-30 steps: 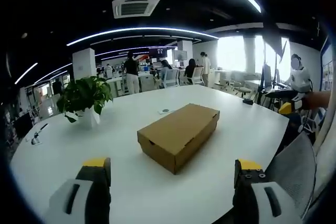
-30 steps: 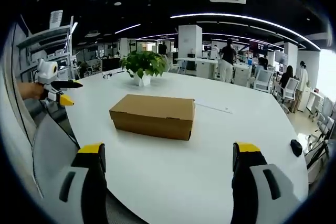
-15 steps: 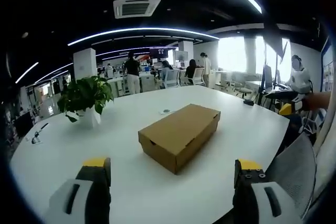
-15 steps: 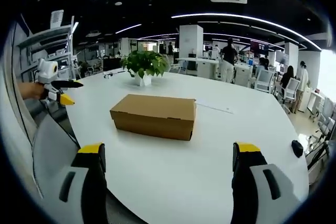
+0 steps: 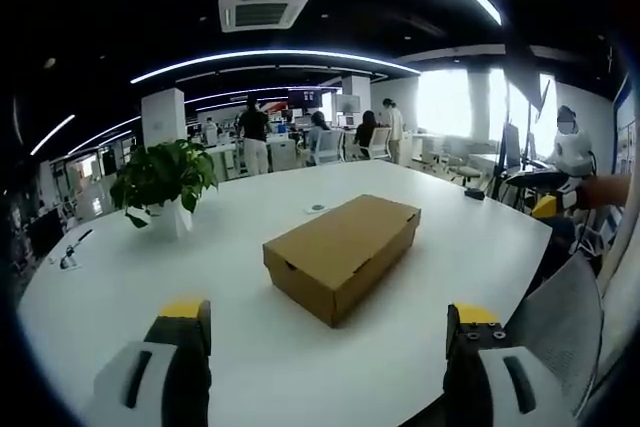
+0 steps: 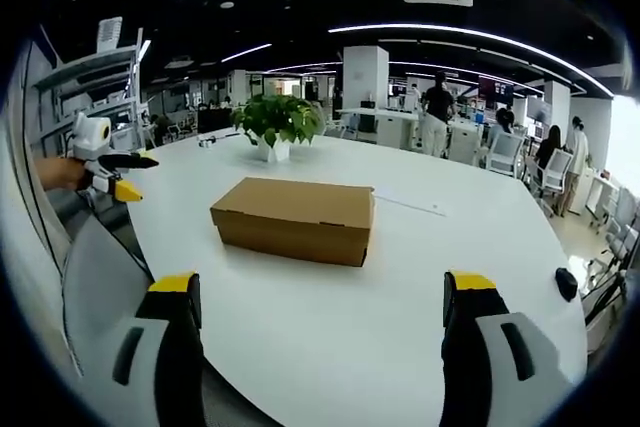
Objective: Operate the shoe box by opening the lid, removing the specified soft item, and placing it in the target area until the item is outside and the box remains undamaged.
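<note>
A brown cardboard shoe box [image 5: 341,254] lies shut on the white table [image 5: 120,277], its lid down; the right gripper view has the same shoe box [image 6: 294,219] mid-table. My left gripper [image 5: 325,327] is open, jaws wide apart, short of the box's near corner. Wide apart too stand the jaws of my right gripper [image 6: 320,297], open in front of the box's long side. The left gripper [image 6: 112,175] also enters the right gripper view at far left, held in a hand. At the far right of the left gripper view the right gripper [image 5: 548,194] appears, in a hand as well.
A potted green plant [image 5: 163,185] stands on the table behind the box, as does a small round object [image 5: 317,209]. A dark item [image 6: 567,282] lies near the table edge. Mesh chair backs [image 5: 565,322] sit close by. People stand at desks in the background.
Both views have crept slightly; the box and the plant sit a little further right in each. Both grippers stay open and nothing has been touched.
</note>
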The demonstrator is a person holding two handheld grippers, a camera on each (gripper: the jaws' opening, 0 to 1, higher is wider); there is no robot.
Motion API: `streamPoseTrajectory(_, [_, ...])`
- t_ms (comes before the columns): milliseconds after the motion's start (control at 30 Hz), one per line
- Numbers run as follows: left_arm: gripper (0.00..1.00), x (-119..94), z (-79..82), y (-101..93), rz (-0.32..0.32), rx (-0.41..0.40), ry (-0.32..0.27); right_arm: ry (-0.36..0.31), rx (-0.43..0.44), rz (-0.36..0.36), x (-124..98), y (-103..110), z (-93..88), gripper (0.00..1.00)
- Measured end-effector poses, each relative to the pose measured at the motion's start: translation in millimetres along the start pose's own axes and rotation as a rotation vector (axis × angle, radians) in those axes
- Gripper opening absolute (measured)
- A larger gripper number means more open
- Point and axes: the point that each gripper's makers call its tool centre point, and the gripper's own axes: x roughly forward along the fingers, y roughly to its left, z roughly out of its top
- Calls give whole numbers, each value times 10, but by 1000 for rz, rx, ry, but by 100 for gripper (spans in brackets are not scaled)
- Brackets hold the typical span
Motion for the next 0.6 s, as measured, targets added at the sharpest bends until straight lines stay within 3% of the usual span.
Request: streamPoseTrajectory(600, [100,15,-1,-47,-7,3,14,2,-6,0,6,-61,13,96])
